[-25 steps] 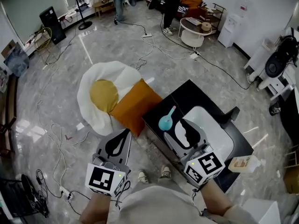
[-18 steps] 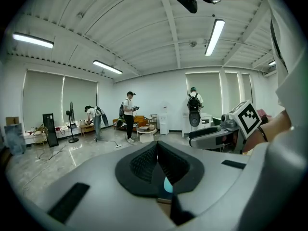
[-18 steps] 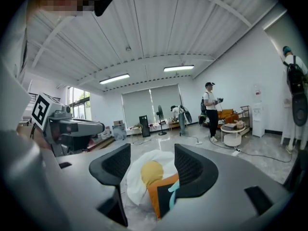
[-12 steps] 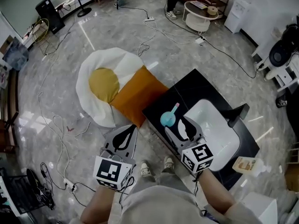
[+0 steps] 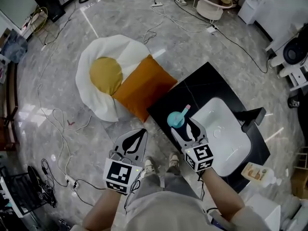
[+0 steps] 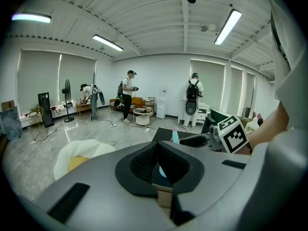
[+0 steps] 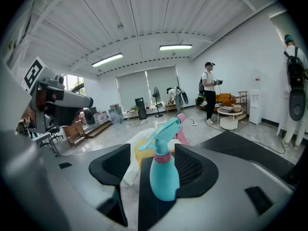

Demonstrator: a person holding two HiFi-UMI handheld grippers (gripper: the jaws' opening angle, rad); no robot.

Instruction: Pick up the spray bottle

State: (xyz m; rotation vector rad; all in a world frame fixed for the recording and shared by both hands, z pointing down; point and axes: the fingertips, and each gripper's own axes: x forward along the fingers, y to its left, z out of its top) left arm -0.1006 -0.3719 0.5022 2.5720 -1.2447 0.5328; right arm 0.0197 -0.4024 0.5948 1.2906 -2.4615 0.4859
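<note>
A teal spray bottle (image 5: 176, 120) with a pink nozzle stands upright at the near left corner of a black table (image 5: 202, 88). In the right gripper view the spray bottle (image 7: 163, 173) rises between my jaws, close to the right-hand pad and apart from the left-hand one. My right gripper (image 5: 188, 127) is open, right behind the bottle in the head view; its opening (image 7: 156, 170) frames the bottle. My left gripper (image 5: 139, 134) hangs over the floor left of the table, shut and holding nothing; the jaws of this left gripper (image 6: 161, 165) stand almost together.
A white basin (image 5: 226, 134) fills the table's right part, with a black fixture (image 5: 252, 117) behind it. A cream bottle (image 5: 257, 173) lies near the table's near right end. An orange pillow (image 5: 144, 93) and an egg-shaped cushion (image 5: 108, 76) lie on the floor, among cables. People (image 6: 127, 95) stand far off.
Both grippers have come down and forward. The right one has closed in on the spray bottle, which now stands between its open jaws. The left stays shut beside the table.
</note>
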